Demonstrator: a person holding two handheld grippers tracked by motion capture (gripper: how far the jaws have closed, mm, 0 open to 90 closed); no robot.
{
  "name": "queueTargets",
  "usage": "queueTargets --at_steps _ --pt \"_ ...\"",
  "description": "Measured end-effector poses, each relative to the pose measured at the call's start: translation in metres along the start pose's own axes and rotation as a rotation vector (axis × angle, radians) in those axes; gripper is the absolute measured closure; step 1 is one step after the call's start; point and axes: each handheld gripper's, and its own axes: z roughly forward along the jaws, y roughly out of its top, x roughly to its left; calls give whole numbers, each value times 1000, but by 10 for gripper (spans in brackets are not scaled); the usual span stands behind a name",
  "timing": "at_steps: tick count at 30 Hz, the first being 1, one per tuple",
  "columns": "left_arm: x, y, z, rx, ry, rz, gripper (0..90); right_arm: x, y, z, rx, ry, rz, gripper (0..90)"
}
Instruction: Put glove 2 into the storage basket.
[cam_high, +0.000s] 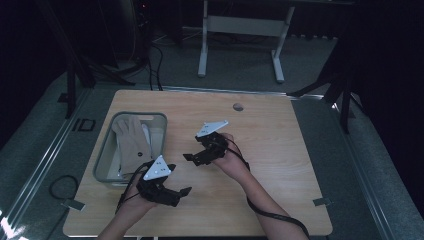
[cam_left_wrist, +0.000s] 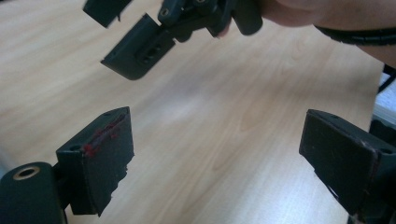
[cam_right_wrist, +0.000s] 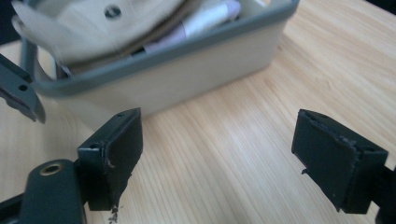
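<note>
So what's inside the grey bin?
In the grey bin, a beige glove lies on top, with something white beside and partly under it. Whatever lies deeper is covered.

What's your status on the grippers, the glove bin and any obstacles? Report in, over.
Left gripper open, empty. Right gripper open, empty, facing the bin. Glove lying in bin, untouched. Tabletop between grippers and bin unobstructed.

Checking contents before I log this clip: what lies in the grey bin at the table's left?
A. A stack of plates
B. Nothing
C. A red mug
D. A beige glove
D: a beige glove lies spread in the grey bin, fingers pointing away from the person.
</note>
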Motion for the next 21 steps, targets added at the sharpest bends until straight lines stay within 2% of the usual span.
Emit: queueTargets --at_steps 11,18,21 --pt "-13 -6 24 18 -59 34 101 -4 -36 -7 19 1 31 164" --pt "-19 -8 38 14 -81 56 104 -4 -56 -12 20 -4 43 164" --pt "-20 -9 43 42 -89 72 103 -2 -65 -12 29 1 36 164"
